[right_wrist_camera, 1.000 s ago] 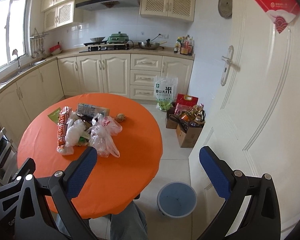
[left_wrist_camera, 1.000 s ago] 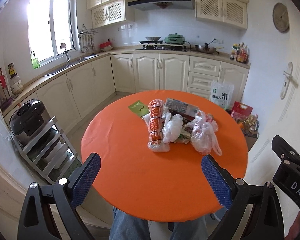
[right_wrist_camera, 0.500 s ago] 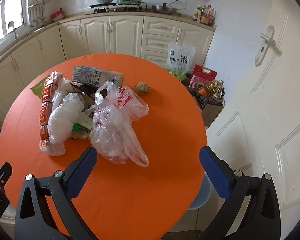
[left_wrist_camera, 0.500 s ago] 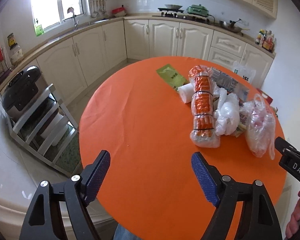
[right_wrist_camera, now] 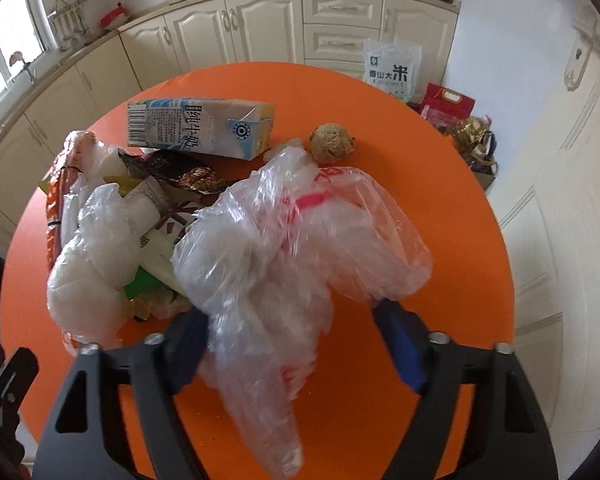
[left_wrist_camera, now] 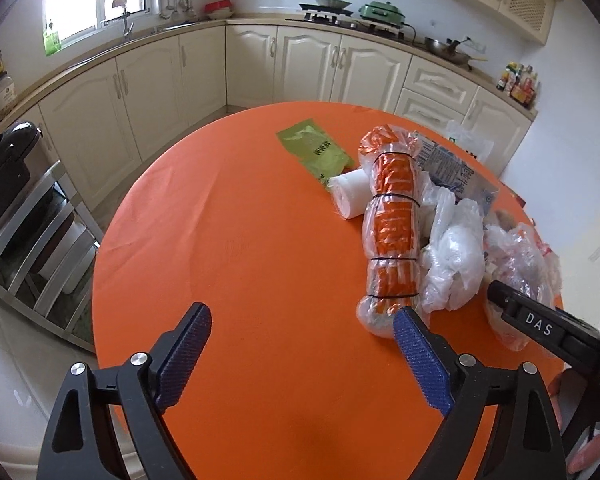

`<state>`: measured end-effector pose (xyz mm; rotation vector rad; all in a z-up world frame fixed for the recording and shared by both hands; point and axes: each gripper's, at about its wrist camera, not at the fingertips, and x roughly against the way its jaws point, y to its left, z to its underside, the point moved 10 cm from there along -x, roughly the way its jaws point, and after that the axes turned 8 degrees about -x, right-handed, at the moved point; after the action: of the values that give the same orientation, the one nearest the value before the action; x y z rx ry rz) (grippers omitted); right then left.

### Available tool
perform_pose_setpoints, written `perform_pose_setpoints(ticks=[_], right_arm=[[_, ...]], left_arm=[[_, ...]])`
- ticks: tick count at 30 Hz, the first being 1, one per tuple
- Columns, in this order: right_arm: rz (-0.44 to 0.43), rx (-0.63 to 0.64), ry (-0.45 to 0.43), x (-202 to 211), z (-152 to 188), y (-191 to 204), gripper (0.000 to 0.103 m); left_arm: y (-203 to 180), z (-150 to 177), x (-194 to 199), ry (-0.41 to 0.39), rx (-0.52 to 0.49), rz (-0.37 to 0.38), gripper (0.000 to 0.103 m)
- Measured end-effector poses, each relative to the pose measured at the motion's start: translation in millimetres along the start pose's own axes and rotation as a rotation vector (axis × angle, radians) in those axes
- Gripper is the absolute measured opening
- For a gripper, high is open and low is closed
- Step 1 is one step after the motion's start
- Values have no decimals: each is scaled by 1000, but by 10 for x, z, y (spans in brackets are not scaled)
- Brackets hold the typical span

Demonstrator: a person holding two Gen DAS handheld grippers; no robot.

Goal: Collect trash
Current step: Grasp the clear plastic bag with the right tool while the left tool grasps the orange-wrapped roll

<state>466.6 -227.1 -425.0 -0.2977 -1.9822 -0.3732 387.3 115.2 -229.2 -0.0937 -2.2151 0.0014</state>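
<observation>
Crumpled clear plastic bag with red print point(right_wrist_camera: 300, 248) lies on the round orange table point(right_wrist_camera: 452, 184), straddled by right gripper point(right_wrist_camera: 290, 350); jaws have just been closing, left pad touching film, right pad not seated. Left gripper point(left_wrist_camera: 302, 354) wide, empty, beside the banded orange-and-clear wrapped roll point(left_wrist_camera: 392, 216), whose long axis runs away from it. Right is nearer.

A round orange tabletop point(left_wrist_camera: 240, 240) carries a heap of trash toward one side. On it lie a green packet point(left_wrist_camera: 314, 152), a white roll point(left_wrist_camera: 350, 194), an orange bundle in clear wrap point(left_wrist_camera: 392, 224), crumpled plastic bags point(right_wrist_camera: 300, 240), a milk carton point(right_wrist_camera: 200, 126) and a brown ball point(right_wrist_camera: 332, 144).
</observation>
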Motion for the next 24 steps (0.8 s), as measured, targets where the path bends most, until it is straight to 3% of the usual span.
perform_pose_setpoints(ticks=[1, 4, 10, 17, 20, 22, 24], right_arm=[[-30, -9, 9, 2, 6, 9, 52], [-51, 12, -4, 59, -3, -8, 45], [-120, 8, -47, 306, -46, -99, 44], [-115, 17, -110, 570, -133, -159, 45], [-95, 5, -118, 570, -151, -161, 45], [-87, 4, -114, 529, -174, -198, 45], [-87, 8, -104, 493, -160, -189, 45]], left_arm=[[-35, -45, -30, -3, -4, 13, 91], [-166, -200, -146, -10, -22, 40, 95], [-295, -420, -411, -12, -32, 14, 95], [-276, -516, -726, -1, 16, -14, 90], [-313, -466, -846, 27, 31, 51, 75], [-359, -415, -908, 59, 42, 116, 51], [-392, -396, -916, 66, 44, 157, 35]])
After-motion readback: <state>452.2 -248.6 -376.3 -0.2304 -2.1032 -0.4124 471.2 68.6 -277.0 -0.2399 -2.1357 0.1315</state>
